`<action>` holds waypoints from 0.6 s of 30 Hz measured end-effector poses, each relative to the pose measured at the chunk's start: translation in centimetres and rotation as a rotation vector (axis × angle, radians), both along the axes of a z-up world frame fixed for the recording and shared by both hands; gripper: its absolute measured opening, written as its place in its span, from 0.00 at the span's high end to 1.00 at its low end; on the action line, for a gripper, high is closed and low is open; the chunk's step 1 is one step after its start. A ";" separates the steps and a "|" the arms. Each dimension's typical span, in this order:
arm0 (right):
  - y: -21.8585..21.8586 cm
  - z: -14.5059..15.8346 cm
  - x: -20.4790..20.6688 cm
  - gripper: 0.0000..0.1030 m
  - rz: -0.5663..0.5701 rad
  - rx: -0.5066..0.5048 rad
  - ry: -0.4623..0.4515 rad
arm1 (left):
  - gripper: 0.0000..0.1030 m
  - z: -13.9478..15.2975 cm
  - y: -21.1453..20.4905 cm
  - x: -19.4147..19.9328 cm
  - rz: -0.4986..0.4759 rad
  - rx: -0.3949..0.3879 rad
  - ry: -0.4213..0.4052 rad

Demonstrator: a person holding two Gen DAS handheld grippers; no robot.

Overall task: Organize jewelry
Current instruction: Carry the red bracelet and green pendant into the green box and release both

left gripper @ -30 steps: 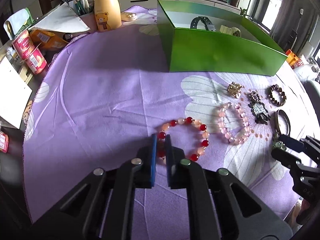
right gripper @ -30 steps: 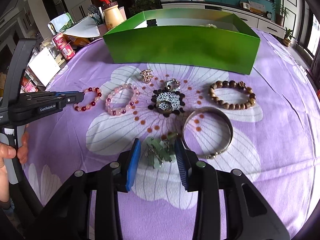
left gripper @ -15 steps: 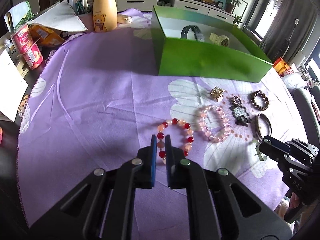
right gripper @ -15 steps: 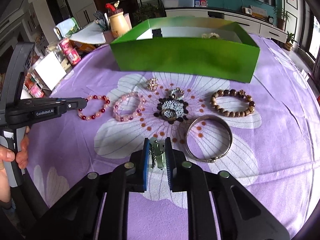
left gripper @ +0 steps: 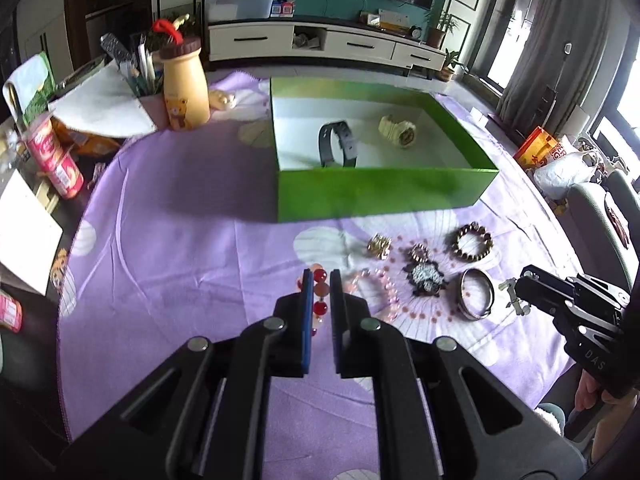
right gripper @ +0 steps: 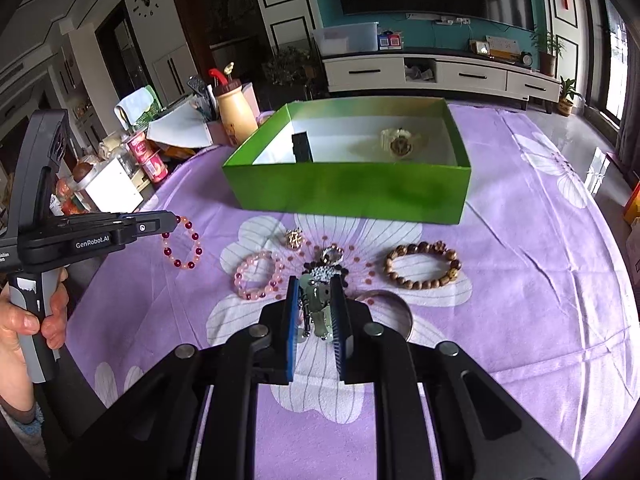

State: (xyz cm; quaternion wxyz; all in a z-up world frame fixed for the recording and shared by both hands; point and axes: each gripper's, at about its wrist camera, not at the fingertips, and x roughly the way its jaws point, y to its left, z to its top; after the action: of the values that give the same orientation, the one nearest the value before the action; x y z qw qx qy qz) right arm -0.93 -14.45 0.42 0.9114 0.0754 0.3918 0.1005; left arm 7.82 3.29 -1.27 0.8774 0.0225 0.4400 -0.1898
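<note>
Red-bead bracelet point(right gripper: 182, 243) clamped in left tool point(left gripper: 319, 280); right tool point(right gripper: 316, 284) pinches green charm point(right gripper: 318, 300); right view shows bracelet dangling.

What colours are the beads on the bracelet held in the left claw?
Dark red and pale peach-orange beads, roughly alternating, on the bracelet; clearest in the right wrist view.

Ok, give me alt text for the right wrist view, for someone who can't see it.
The right gripper is shut on a pale green jewelry piece above a purple cloth. Beyond lies a green box; at left, the left gripper holds a red bead bracelet.
</note>
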 end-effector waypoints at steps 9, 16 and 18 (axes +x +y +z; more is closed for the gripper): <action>-1.5 3.6 2.5 0.86 -0.030 -0.011 -0.077 | 0.93 4.5 -3.3 3.4 -0.058 -0.047 -0.045; -3.4 4.8 6.7 0.86 -0.063 0.009 -0.083 | 0.93 6.1 -7.4 7.7 -0.093 -0.070 -0.038; -3.8 4.5 7.8 0.86 -0.076 0.010 -0.080 | 0.93 5.7 -8.8 9.2 -0.095 -0.063 -0.028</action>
State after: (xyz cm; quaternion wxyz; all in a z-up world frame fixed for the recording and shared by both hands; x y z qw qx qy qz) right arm 6.92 -18.27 4.92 0.9290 0.0909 0.3515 0.0710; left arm 17.01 -5.55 4.46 0.8737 0.0184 0.4202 -0.2445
